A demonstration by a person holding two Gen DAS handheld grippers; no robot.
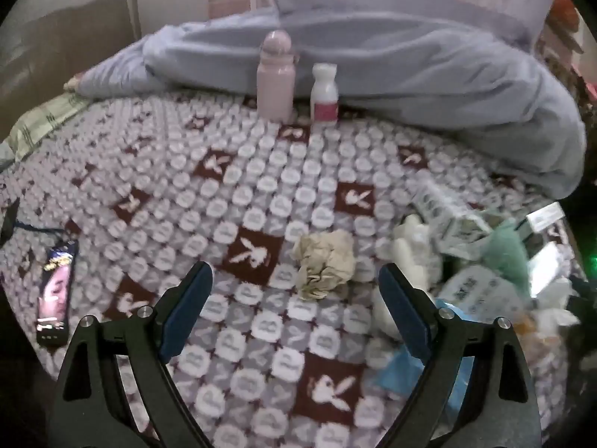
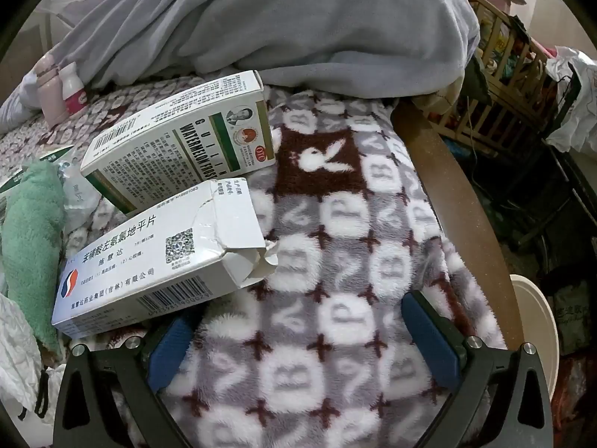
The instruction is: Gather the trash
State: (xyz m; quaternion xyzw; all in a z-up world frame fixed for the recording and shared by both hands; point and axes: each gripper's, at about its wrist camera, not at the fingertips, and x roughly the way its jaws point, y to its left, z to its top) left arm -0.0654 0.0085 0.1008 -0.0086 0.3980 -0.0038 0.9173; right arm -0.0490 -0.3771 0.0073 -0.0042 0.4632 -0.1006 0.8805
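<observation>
A crumpled beige paper ball (image 1: 324,263) lies on the patterned fleece blanket (image 1: 231,186), just ahead of my left gripper (image 1: 294,280), whose blue pads stand wide open with nothing between them. To its right sits a heap of boxes, white wrappers and a blue scrap (image 1: 406,369). In the right wrist view, a torn white medicine box (image 2: 149,257) and a green-striped medicine box (image 2: 183,138) lie left of my right gripper (image 2: 298,311), which is open and empty over the blanket (image 2: 335,224).
A pink bottle (image 1: 275,76) and a small white bottle (image 1: 324,93) stand by the grey-blue duvet (image 1: 410,67). A phone (image 1: 56,291) lies at the left. A green plush cloth (image 2: 33,231) sits left of the boxes. The wooden bed edge (image 2: 459,194) and a white bin (image 2: 537,321) are on the right.
</observation>
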